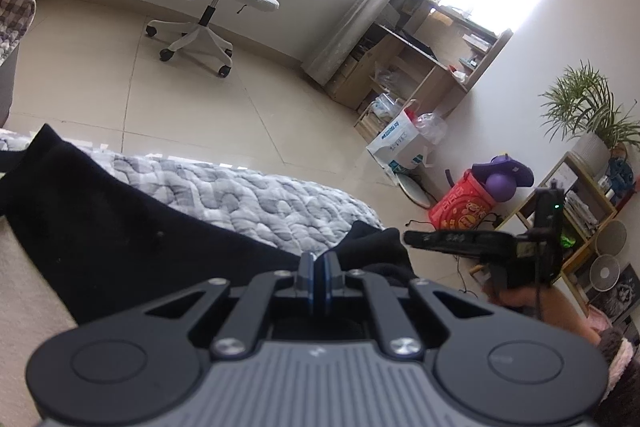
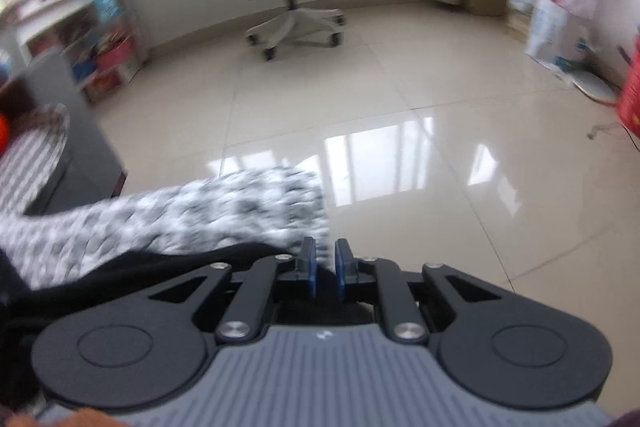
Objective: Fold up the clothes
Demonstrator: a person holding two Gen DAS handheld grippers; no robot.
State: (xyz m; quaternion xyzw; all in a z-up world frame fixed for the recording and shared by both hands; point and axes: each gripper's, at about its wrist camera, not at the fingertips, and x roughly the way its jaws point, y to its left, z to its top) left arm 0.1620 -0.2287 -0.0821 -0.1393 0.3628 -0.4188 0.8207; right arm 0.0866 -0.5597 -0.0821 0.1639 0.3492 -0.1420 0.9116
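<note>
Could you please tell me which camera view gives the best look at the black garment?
The left wrist view: the black garment spreads sharply across the patterned quilt. The right wrist view shows only a blurred dark strip beside its gripper.

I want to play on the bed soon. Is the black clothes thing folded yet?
Not yet. The black garment lies spread across the grey patterned quilt, with no neat fold visible. The left hand-held gripper is shut on its bunched edge. The right hand-held gripper shows a small gap with nothing clearly held. The folding itself is left.
</note>
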